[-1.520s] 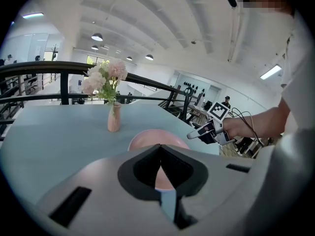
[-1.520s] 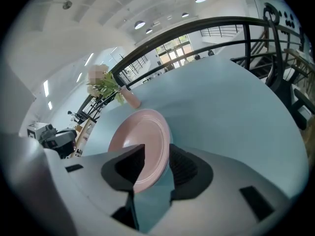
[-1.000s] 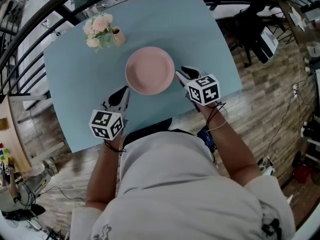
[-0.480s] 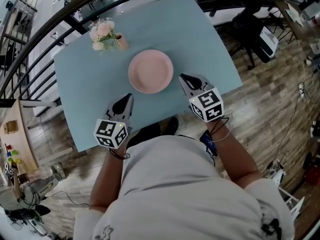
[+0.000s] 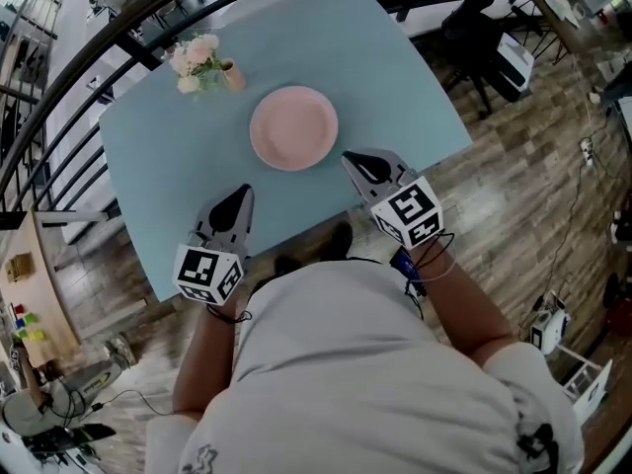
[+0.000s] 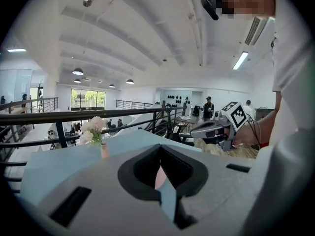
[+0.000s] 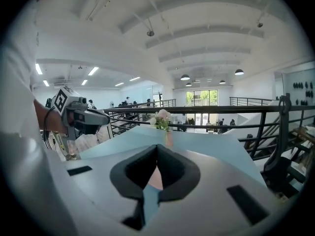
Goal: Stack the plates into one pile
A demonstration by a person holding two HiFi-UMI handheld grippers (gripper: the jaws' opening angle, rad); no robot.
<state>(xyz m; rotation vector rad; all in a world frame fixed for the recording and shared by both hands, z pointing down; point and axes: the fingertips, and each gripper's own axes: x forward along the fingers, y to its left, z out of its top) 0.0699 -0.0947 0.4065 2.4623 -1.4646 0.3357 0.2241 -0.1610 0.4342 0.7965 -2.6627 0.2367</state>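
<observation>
Right gripper (image 5: 352, 160) near plate pile (image 5: 293, 126)

Pink plate (image 5: 293, 126) lies on table (image 5: 395, 77) beyond left tool (image 5: 240, 197), right tool (image 5: 355, 161).

Left gripper (image 5: 237, 200), right gripper (image 5: 355, 162), jaws together, empty

Pink plates (image 5: 293, 127) — one pile, flat, mid-table
</observation>
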